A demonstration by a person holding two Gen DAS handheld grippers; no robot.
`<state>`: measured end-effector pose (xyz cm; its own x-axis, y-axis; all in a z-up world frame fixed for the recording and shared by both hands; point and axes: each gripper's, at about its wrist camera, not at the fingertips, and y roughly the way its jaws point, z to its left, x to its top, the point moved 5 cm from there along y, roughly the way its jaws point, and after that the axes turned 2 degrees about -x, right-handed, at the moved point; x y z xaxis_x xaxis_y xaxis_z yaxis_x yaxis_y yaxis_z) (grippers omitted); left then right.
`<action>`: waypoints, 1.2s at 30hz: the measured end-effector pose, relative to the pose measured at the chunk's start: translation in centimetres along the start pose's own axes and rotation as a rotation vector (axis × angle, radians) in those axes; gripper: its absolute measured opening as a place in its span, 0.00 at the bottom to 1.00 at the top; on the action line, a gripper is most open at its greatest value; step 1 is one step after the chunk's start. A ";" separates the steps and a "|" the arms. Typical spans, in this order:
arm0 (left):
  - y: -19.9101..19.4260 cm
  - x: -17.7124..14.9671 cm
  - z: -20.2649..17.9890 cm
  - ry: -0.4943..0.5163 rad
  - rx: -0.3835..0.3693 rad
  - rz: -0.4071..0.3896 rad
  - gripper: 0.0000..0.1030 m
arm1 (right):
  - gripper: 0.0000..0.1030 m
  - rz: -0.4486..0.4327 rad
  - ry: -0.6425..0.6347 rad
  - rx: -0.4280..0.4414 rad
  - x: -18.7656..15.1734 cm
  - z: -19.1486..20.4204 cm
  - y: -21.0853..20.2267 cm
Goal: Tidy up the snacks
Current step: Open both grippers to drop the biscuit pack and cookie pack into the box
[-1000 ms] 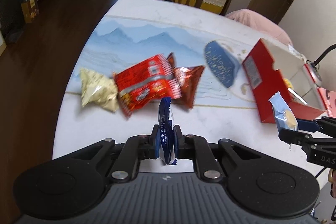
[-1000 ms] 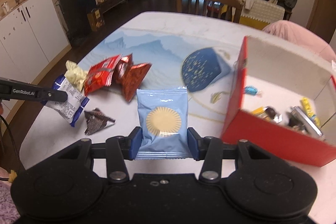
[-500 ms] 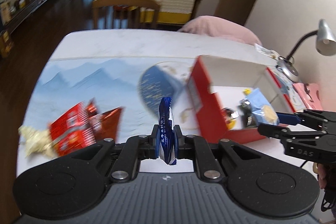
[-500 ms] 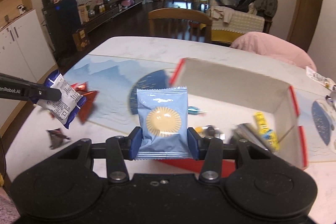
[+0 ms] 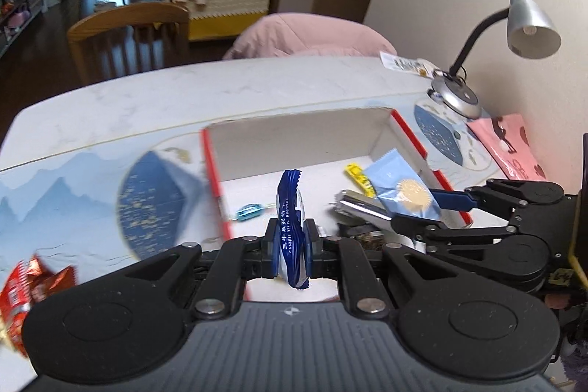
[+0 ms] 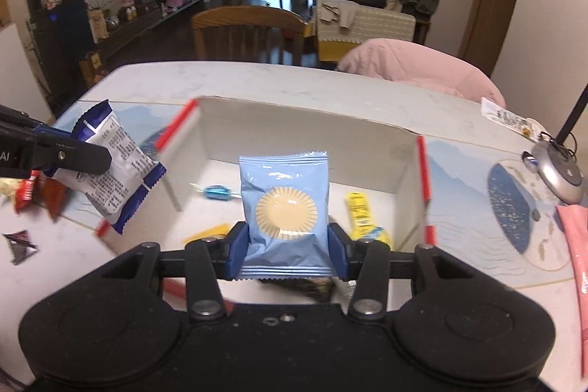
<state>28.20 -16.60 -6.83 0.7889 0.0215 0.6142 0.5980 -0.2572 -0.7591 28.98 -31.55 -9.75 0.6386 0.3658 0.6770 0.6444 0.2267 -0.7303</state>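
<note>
My left gripper (image 5: 290, 247) is shut on a dark blue and white snack packet (image 5: 290, 208), held edge-on above the near left part of the red cardboard box (image 5: 215, 168). From the right wrist view the same packet (image 6: 114, 164) hangs at the box's left wall. My right gripper (image 6: 284, 254) is shut on a light blue packet with a yellow sun (image 6: 284, 208), over the open box (image 6: 422, 168). The left wrist view shows that light blue packet (image 5: 404, 188) above the box's right side. Inside the box lie a blue candy (image 6: 217, 191), a yellow wrapper (image 6: 360, 208) and other small snacks.
Red snack bags (image 5: 25, 285) and a dark small wrapper (image 6: 20, 243) remain on the table at the left. A grey desk lamp (image 5: 529, 24) and a pink item (image 5: 511, 146) stand right of the box. A wooden chair (image 6: 250, 28) is behind the table.
Both grippers have swept to the right with their packets, from over the loose snacks to above the red box. The box now fills the middle of both views.
</note>
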 end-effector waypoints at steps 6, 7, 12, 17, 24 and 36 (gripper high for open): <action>4.0 1.0 -1.2 -0.012 -0.026 0.059 0.12 | 0.43 0.057 -0.022 -0.033 -0.2 -1.7 2.6; 4.7 1.0 -1.3 -0.012 -0.025 0.069 0.12 | 0.43 0.067 -0.026 -0.036 -0.3 -1.9 3.0; 8.2 0.9 -1.7 0.011 0.003 0.126 0.12 | 0.43 0.116 -0.043 -0.050 -0.8 -2.1 5.0; 10.9 0.5 -1.9 0.030 0.037 0.178 0.12 | 0.43 0.149 -0.050 -0.045 -1.2 -2.2 6.7; 12.9 -0.4 -1.9 0.041 0.068 0.230 0.12 | 0.44 0.177 -0.029 -0.038 -1.8 -2.7 7.7; 12.4 -1.1 -1.3 0.046 0.075 0.241 0.12 | 0.56 0.164 -0.007 -0.015 -2.3 -2.4 7.4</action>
<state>34.59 -21.11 -16.65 0.9036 -0.0760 0.4216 0.4039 -0.1768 -0.8976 33.32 -32.91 -16.52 0.7330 0.4033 0.5477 0.5377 0.1497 -0.8298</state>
